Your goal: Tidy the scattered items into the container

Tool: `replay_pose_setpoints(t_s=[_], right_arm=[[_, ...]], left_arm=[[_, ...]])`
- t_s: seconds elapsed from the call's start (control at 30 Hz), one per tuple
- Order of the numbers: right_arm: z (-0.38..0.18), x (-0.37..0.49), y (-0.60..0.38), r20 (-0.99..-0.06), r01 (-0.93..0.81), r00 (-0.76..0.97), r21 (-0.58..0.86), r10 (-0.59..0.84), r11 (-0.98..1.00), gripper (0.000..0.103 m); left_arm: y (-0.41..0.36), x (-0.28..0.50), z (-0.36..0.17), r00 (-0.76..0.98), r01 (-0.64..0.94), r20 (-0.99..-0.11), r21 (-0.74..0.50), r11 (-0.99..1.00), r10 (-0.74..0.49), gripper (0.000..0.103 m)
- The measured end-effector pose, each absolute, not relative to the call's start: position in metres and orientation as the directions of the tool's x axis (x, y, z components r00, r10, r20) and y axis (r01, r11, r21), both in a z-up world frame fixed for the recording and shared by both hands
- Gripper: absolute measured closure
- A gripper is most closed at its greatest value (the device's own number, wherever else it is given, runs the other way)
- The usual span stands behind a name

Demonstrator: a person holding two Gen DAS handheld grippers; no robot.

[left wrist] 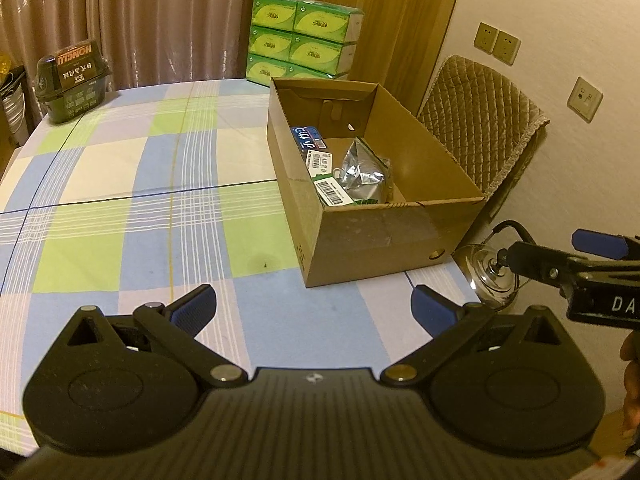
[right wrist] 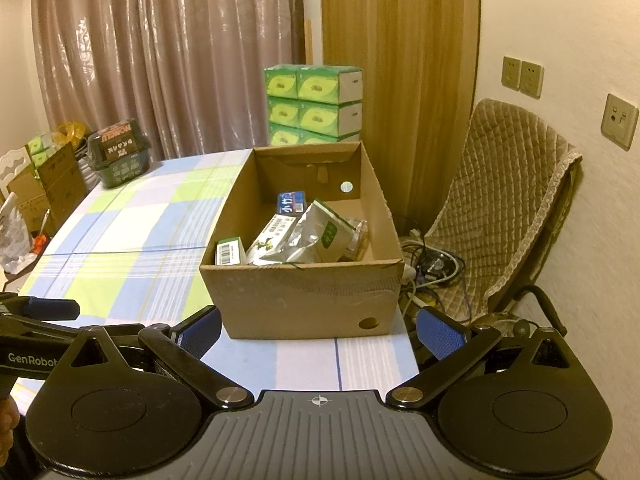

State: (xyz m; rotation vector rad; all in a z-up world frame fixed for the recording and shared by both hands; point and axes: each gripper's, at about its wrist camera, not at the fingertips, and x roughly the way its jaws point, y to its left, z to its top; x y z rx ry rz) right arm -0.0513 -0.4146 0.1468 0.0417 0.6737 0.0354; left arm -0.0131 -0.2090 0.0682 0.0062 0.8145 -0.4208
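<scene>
An open cardboard box [left wrist: 380, 236] stands at the right end of the checked tablecloth [left wrist: 120, 208]; it also shows in the right wrist view [right wrist: 304, 300]. Inside lie a silver foil pouch [left wrist: 362, 174], a blue packet [left wrist: 308, 138] and small barcode boxes [left wrist: 330, 192]; the right wrist view shows the pouch [right wrist: 316, 236] and a barcode box [right wrist: 230, 252]. My left gripper [left wrist: 314, 308] is open and empty, above the cloth in front of the box. My right gripper [right wrist: 318, 330] is open and empty, just before the box's near wall.
A dark green packaged tub [left wrist: 74, 82] sits at the table's far left corner. Stacked green tissue packs [left wrist: 302, 40] stand behind the box. A quilted chair [left wrist: 480, 128] and a glass kettle [left wrist: 494, 276] are right of the table. Cables lie on the floor [right wrist: 432, 268].
</scene>
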Motion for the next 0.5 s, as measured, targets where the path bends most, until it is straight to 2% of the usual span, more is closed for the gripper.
replay_pose_setpoints(t_s=[0.5], right_arm=[[0.1455, -0.0511, -0.4138, -0.627, -0.018, 0.777, 0.051, 0.046, 0.999, 0.002]], left_arm=[[-0.2107, -0.0165, 0.0675, 0.639, 0.383, -0.678, -0.128, 0.915, -0.363, 0.001]])
